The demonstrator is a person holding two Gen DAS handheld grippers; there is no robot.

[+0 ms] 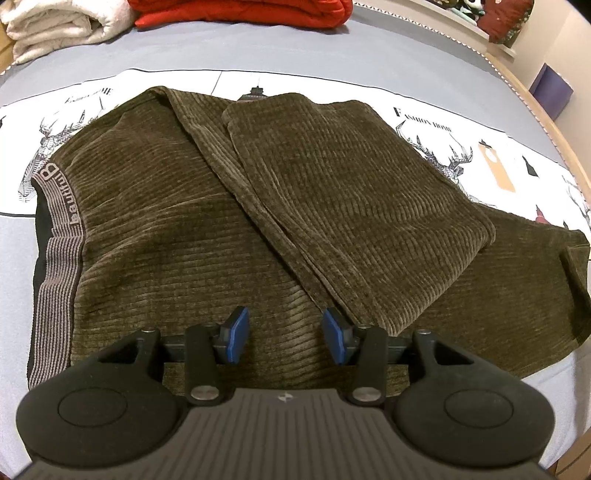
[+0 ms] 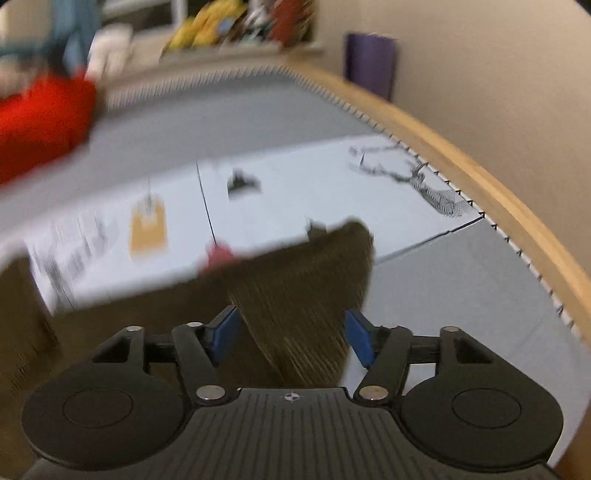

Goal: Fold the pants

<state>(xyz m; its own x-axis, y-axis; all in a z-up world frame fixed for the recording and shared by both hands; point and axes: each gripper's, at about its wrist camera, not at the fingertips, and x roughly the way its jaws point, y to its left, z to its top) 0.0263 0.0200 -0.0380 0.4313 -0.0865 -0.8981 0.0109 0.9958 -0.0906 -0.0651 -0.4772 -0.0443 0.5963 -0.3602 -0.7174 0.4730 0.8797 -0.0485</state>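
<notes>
Lying below the left gripper (image 1: 284,338), whose jaws stand apart, the pants (image 1: 258,206) are seen; the right gripper (image 2: 291,338) is spread too, fabric between.

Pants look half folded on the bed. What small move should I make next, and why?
Probably close the right gripper on the pants fold between its open jaws. The left gripper hovers open above the cloth, holding nothing, so no fold can be carried yet.

Setting: home bedroom. Evidence: wide bed (image 1: 258,40) with grey sheet, white printed band of deer heads (image 1: 443,155) and "Fashion home" lettering, light wooden frame (image 2: 461,147). Folded white blanket (image 1: 51,26) and red quilt (image 1: 240,11) at far end. Cluttered shelf (image 2: 236,26) along beige wall.
</notes>
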